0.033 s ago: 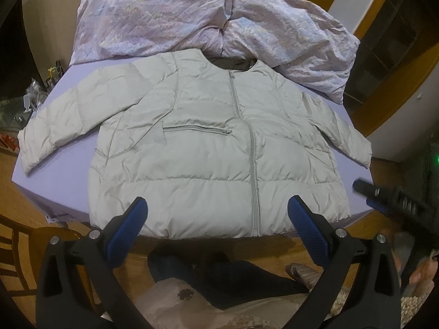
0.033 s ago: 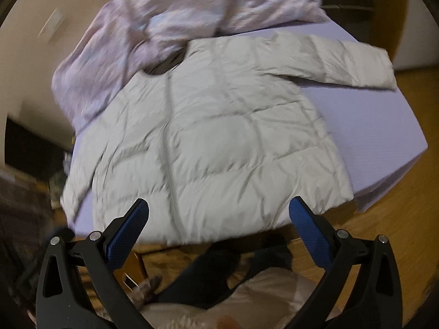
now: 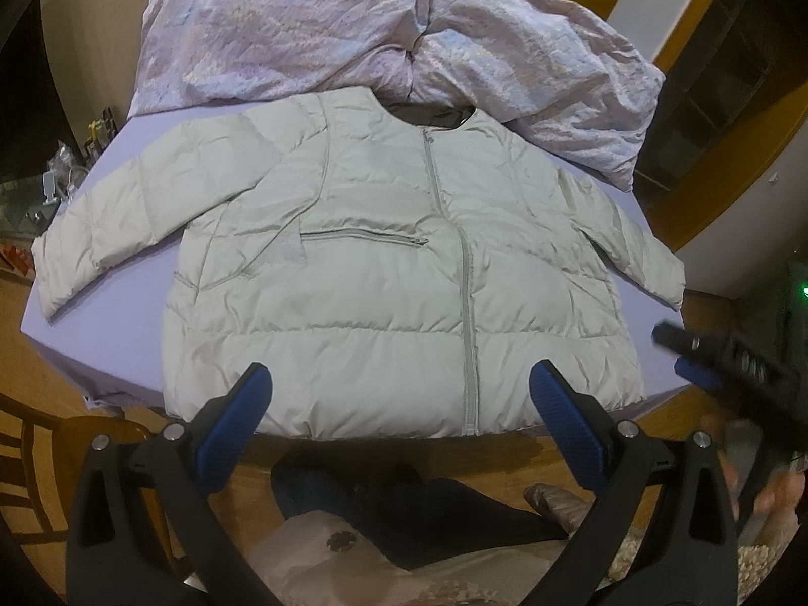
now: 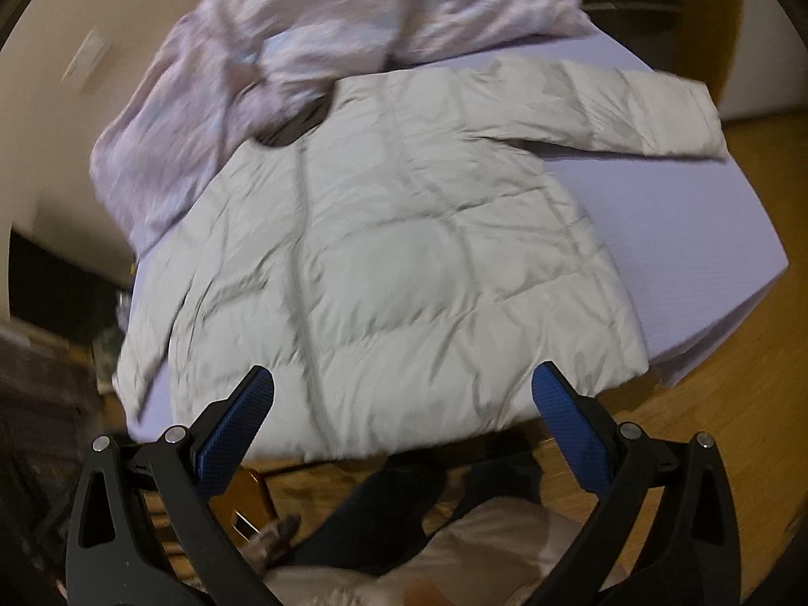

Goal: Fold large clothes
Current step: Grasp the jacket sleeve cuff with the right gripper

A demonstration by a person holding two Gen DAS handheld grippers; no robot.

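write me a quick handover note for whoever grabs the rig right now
Left hand-held gripper: open, holding nothing, hovering over the hem of the jacket.
Right hand-held gripper: open, holding nothing, also above the hem, further to the right side.
Jacket: pale puffer, zipped, front up, flat on the lilac table cover, both sleeves spread out; hem at the near edge. A crumpled patterned quilt lies behind the collar.
Done: jacket laid out; no fold made.
Left: sleeves in, then fold the body.

Quilted cloth on matt lavender

The puffer jacket shows soft, faintly sheened quilted fabric; the bed cover is matt cloth, the crumpled quilt crinkled, the floor glossy wood.
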